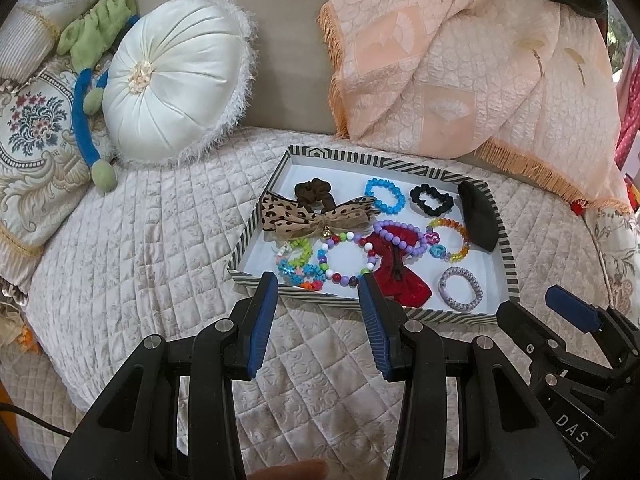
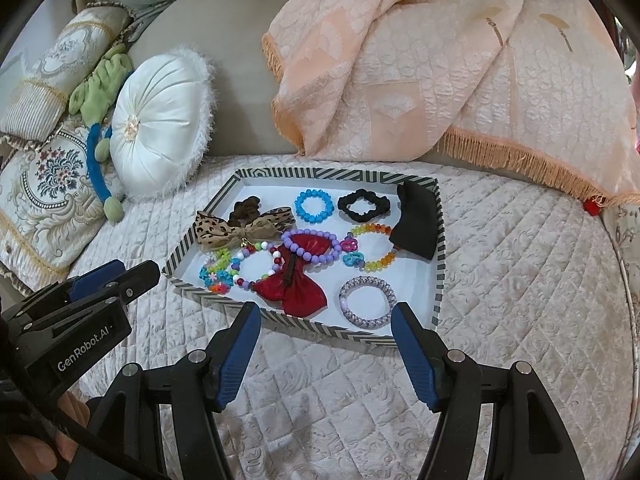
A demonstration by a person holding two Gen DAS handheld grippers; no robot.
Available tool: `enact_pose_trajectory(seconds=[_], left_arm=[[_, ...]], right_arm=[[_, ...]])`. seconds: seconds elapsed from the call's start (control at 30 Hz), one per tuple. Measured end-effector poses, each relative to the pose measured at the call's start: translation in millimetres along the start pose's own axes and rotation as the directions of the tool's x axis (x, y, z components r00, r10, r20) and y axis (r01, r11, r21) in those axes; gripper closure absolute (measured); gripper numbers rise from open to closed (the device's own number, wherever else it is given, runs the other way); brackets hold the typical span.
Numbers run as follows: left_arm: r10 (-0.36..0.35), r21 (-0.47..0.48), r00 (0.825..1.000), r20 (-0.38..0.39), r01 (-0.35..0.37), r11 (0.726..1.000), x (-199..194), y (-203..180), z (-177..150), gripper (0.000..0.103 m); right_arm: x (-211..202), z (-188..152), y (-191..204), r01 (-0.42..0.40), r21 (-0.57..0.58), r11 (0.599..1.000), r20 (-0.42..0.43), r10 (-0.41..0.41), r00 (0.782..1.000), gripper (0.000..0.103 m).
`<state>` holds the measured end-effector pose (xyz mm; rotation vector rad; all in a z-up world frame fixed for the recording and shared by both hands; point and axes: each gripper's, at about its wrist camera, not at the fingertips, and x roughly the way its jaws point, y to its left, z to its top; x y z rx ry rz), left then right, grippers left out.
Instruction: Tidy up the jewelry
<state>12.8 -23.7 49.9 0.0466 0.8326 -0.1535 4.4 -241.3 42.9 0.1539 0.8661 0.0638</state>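
Observation:
A striped-rim tray [image 1: 256, 216] [image 2: 440, 240] lies on the quilted bed. It holds a leopard bow [image 1: 304, 216] [image 2: 236, 228], a red bow [image 1: 400, 276] [image 2: 296, 284], a black bow [image 1: 480, 212] [image 2: 416, 220], a blue bead bracelet [image 1: 385, 196] [image 2: 315, 206], a black scrunchie [image 1: 432, 200] [image 2: 363, 203], a lilac woven bracelet [image 1: 461, 289] [image 2: 367, 302] and several multicolour bead bracelets [image 1: 348, 260] [image 2: 248, 268]. My left gripper [image 1: 320, 284] is open and empty just before the tray's near edge. My right gripper [image 2: 326, 316] is open and empty over the near rim.
A round white cushion [image 1: 176, 80] [image 2: 160, 120] and embroidered pillows [image 1: 36, 140] lie to the left. A peach fringed throw [image 1: 460, 60] [image 2: 440, 60] hangs behind the tray. A green and blue plush toy [image 1: 88, 92] sits by the cushion.

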Motion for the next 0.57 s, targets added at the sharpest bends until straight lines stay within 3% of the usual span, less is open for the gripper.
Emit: enact_pose_trajectory(seconds=[0.57], left_arm=[[0.009,0.031,1.000,-0.006,-0.009,0.999,10,-2,-3,0.061]], right_arm=[[4,-5,-16,0.001,0.026,1.000,-0.006,-0.001,1.000,0.037]])
